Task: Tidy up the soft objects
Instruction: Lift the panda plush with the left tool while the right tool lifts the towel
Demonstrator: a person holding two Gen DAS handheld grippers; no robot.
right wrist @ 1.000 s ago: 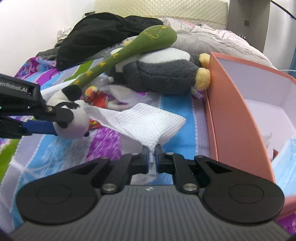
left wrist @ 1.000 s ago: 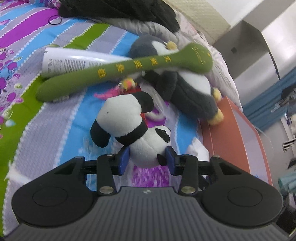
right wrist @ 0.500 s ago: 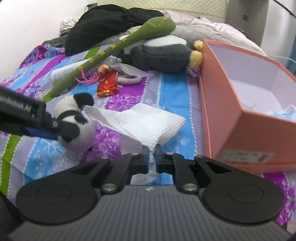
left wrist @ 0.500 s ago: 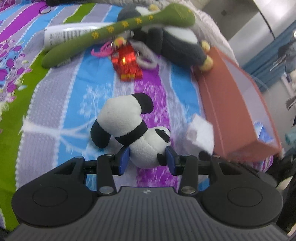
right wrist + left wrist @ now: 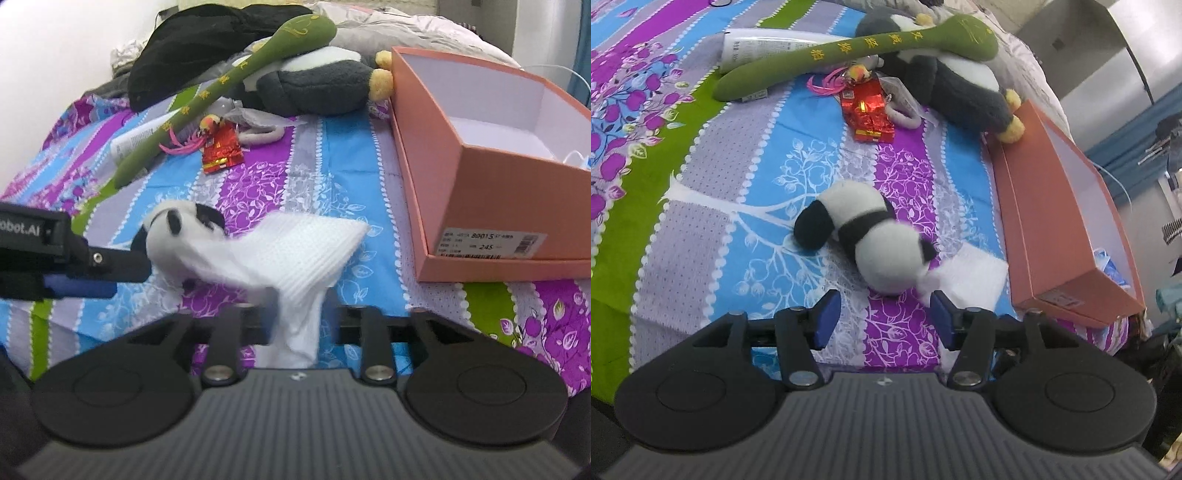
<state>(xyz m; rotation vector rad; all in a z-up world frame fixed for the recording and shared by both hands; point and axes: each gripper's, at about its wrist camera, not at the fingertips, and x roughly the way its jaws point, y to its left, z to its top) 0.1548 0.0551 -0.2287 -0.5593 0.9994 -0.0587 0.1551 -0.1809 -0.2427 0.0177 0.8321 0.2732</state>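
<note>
A small panda plush (image 5: 864,240) lies on the patterned bedspread just ahead of my left gripper (image 5: 884,319). Its jaws are opening and no pad touches the plush. A white waffle cloth (image 5: 299,251) drapes from the panda (image 5: 170,236) down between the fingers of my right gripper (image 5: 304,317). Those jaws are opening too, and the cloth hangs loose in the gap. In the left wrist view the cloth (image 5: 967,277) lies beside the panda's head. The left gripper's fingers (image 5: 110,266) reach in from the left of the right wrist view.
An open orange box (image 5: 517,192) stands on the right, also seen as the orange box (image 5: 1052,206). Farther back lie a long green plush (image 5: 849,55), a grey penguin plush (image 5: 960,85), a red foil packet (image 5: 868,110), a white tube (image 5: 764,46) and black clothing (image 5: 207,44).
Both grippers drew back toward the bed's near edge. The left jaws spread and let go of the panda, which now lies on the bedspread. The right jaws parted from the white cloth.
</note>
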